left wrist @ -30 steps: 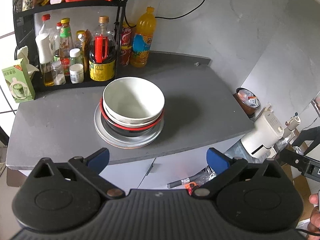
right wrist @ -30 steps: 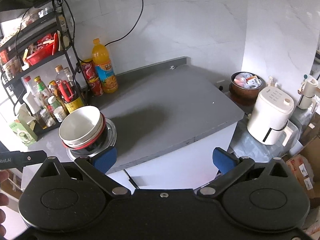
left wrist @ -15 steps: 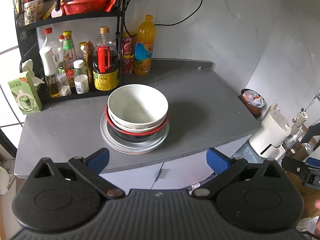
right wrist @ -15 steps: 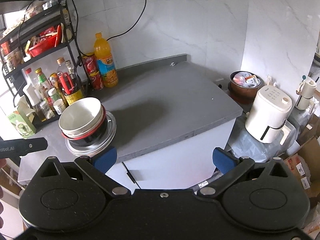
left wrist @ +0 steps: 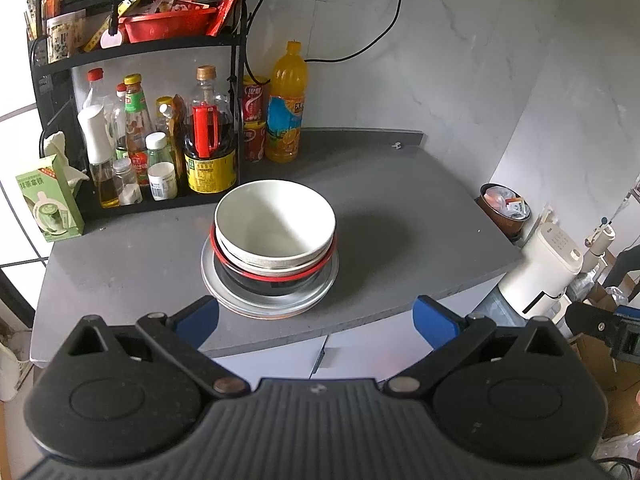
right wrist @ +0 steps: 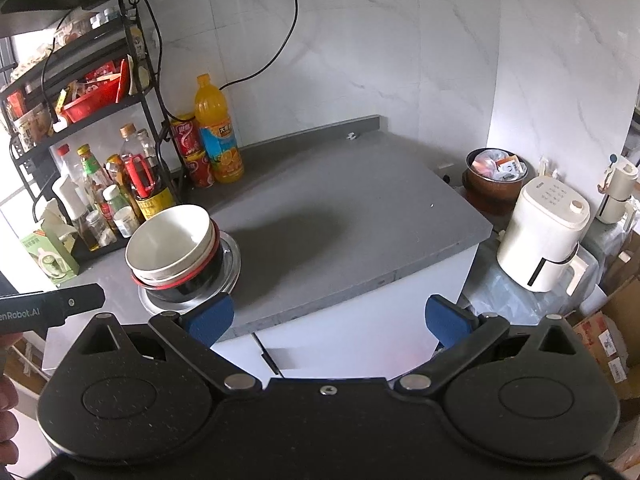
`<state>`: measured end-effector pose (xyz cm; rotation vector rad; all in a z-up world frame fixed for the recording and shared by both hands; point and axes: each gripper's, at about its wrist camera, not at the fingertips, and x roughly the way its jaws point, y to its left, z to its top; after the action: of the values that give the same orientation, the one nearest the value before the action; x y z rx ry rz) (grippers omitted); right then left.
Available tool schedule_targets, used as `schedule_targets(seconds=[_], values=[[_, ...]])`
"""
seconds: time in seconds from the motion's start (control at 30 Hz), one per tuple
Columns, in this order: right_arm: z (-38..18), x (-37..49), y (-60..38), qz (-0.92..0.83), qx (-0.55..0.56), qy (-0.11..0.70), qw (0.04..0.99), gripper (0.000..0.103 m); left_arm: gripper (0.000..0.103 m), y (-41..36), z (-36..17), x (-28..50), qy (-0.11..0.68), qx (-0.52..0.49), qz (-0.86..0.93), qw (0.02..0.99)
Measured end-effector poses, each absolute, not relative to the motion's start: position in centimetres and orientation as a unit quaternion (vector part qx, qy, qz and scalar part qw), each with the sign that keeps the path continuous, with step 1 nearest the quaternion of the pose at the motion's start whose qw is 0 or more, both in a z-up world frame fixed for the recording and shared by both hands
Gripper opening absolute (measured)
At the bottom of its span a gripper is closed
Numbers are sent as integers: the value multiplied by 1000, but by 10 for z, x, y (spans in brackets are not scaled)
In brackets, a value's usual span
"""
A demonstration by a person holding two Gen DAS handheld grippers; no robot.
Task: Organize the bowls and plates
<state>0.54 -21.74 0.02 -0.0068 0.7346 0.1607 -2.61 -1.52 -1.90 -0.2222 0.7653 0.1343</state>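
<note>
The left gripper (left wrist: 316, 320) and right gripper (right wrist: 327, 318) both hang off the worktop's (left wrist: 400, 208) front edge, blue pads spread wide, holding nothing. On the worktop sits a stack: white bowl (left wrist: 275, 222) nested in a red-rimmed black bowl (left wrist: 276, 282) on a metal plate (left wrist: 269, 304); how many bowls lie between is hidden. Behind stands an orange juice bottle (left wrist: 287, 104), label unreadable. The other gripper's handle reads "enRobot.AI", cut off.

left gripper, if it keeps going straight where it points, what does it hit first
Most likely the white bowl topping the stack on the metal plate; the open left gripper points right at it, though depth is hard to judge.
</note>
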Motion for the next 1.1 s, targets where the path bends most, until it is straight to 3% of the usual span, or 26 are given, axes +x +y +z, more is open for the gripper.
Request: schedule_targets(seconds=[1.1], values=[[-1,6,-215,79,-13,366,927,103,102,-14,-21,-23,382,-116,66,914]])
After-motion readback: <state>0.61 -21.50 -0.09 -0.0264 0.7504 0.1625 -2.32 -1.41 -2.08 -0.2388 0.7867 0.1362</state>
